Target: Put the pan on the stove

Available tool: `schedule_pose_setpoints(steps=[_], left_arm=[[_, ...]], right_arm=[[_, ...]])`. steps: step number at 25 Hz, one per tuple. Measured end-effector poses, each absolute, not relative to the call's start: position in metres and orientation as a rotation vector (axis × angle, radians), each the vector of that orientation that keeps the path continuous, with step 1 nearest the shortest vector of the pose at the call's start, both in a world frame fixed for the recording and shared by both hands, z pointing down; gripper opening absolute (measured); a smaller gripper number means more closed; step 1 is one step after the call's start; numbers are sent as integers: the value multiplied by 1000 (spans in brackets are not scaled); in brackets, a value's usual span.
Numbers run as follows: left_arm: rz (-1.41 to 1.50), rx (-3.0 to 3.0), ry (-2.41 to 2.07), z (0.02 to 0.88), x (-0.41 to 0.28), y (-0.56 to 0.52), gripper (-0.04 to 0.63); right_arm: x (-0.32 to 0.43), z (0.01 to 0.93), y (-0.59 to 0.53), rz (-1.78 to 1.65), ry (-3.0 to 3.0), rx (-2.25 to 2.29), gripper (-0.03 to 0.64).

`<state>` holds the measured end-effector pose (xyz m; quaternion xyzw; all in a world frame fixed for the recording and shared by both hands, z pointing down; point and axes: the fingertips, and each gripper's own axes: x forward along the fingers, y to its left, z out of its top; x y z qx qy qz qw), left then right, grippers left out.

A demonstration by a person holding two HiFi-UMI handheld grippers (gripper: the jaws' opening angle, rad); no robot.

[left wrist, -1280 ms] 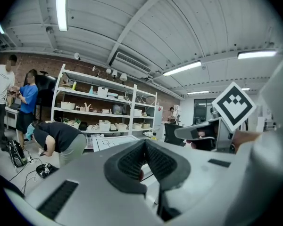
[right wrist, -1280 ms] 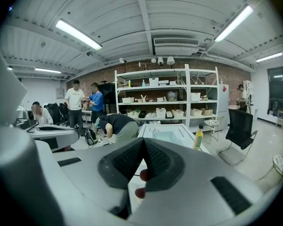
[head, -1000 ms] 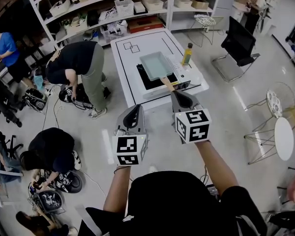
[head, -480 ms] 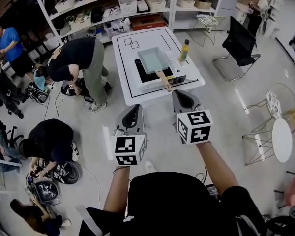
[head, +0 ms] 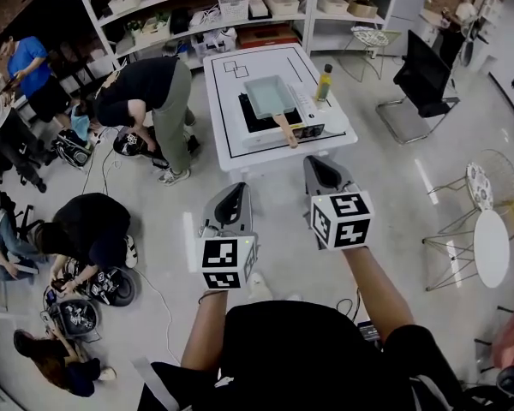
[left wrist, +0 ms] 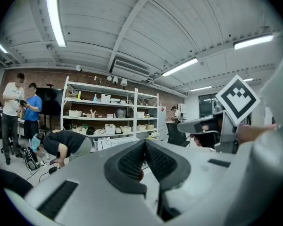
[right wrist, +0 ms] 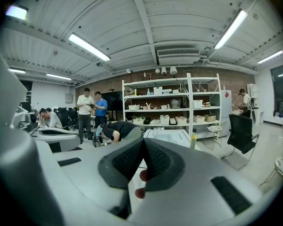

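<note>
Ceiling (right wrist: 141, 36) only in gripper views; pan (head: 270, 95) on stove (head: 307, 132); left gripper (left wrist: 144, 142), right gripper (right wrist: 143, 142) closed.

Pan (head: 268, 95) on stove (head: 259, 125) atop white worktop (head: 231, 148), bottle (head: 325, 82) beside it, left hand-held gripper (head: 233, 197) and right hand-held gripper (head: 319, 171) held in air well short

**What I count from here**

I count one tabletop (head: 231, 82). On it are one pan (head: 270, 101), one stove (head: 250, 131) and one bottle (head: 325, 82). I have two claws out front, a left claw (head: 235, 188) and a right claw (head: 318, 164). To the right I see one black chair (head: 424, 71) and one small round table (head: 491, 245). I count at least five other people (head: 146, 101), some of them cut off at the edges.
</note>
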<state>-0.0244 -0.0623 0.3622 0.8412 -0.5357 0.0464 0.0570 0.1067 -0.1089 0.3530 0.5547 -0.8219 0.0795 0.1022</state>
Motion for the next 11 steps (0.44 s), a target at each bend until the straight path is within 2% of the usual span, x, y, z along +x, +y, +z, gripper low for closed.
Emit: schedule_pose_setpoints(steps=[11], left_arm=[[153,2524,-1652,364,-17,-28,11]], right_arm=[[122,355,-80,219,-2410,1632,2]])
